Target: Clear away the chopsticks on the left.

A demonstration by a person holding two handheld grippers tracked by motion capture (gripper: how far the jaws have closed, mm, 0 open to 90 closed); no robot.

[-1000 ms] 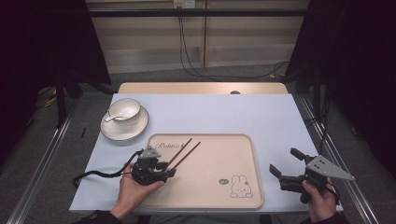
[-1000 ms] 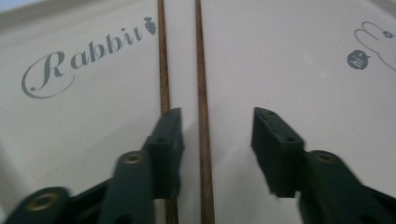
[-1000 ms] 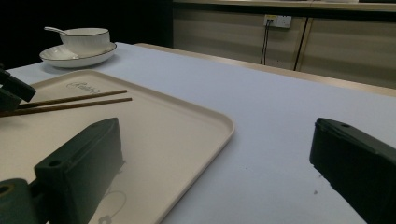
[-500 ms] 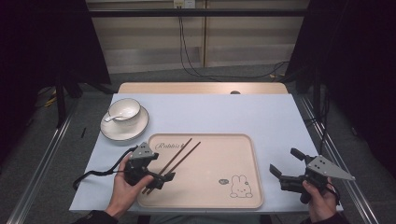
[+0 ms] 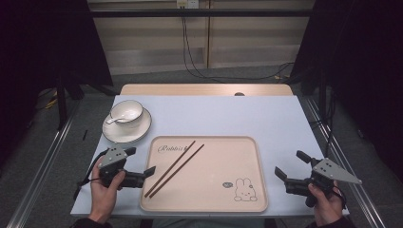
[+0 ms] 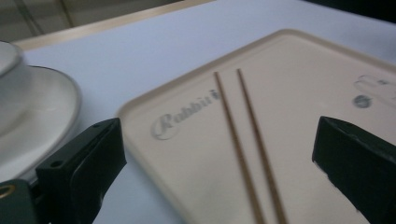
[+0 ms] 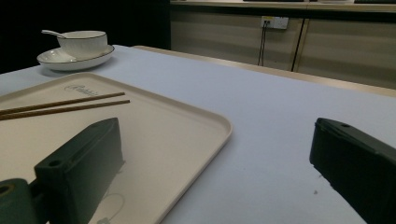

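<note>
A pair of dark brown chopsticks (image 5: 173, 167) lies slantwise on the left part of a beige tray (image 5: 223, 156) printed with a rabbit. My left gripper (image 5: 141, 161) is open and empty just off the tray's left edge, beside the chopsticks' near ends. In the left gripper view the chopsticks (image 6: 243, 144) lie on the tray (image 6: 303, 93) ahead of the left gripper (image 6: 219, 140). My right gripper (image 5: 291, 165) is open and empty over the cloth right of the tray. In the right gripper view the right gripper (image 7: 219, 144) faces the tray's corner (image 7: 187, 126), with the chopsticks (image 7: 65, 105) farther off.
A white bowl (image 5: 126, 111) with a white spoon (image 5: 114, 119) in it stands on a white plate (image 5: 138, 130) behind the tray's left corner. A pale blue cloth (image 5: 266, 114) covers the table. Cables hang at the far wall.
My left gripper has drawn back to the left, off the tray, uncovering the chopsticks' near ends. The chopsticks lie still on the tray. The right gripper has not moved.
</note>
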